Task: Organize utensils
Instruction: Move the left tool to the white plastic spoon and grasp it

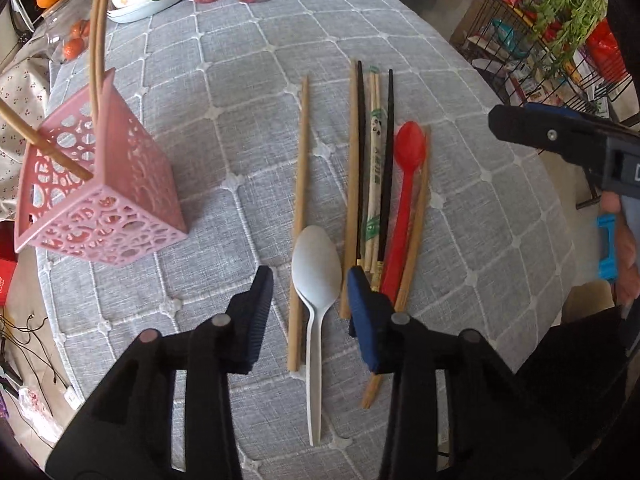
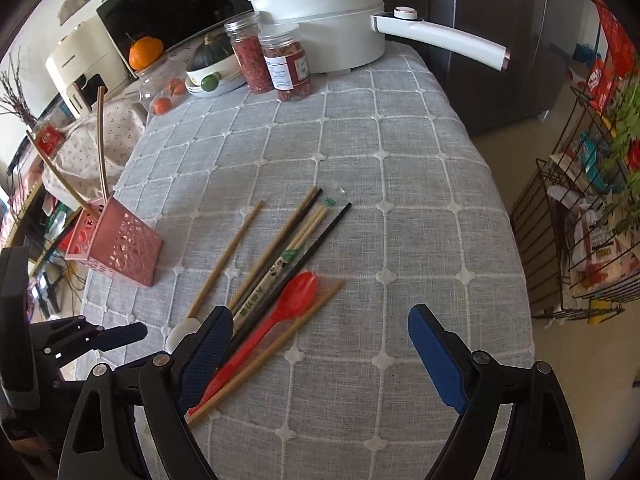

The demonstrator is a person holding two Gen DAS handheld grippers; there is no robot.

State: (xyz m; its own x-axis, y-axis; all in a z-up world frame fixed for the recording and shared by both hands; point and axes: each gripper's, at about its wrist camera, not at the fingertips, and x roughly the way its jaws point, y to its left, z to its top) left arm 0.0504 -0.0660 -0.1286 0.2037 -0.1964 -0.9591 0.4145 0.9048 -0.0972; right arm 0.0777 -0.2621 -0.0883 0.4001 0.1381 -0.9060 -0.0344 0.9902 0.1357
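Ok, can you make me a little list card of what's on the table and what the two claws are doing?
holder: pink holder, upright, with wooden chopsticks in it
on cloth: white spoon, red spoon, loose chopsticks
left claw: left claw straddles the white spoon's bowl and a chopstick, pads not touching
right claw: right claw open, above the red spoon's handle
back of table: white pot, two jars

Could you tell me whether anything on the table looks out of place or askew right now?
Yes: the pink holder appears tipped at an angle instead of standing square, with chopsticks leaning out of it. The remaining chopsticks, the red spoon and the white spoon lie loose on the tablecloth. Nothing looks spilled or broken.
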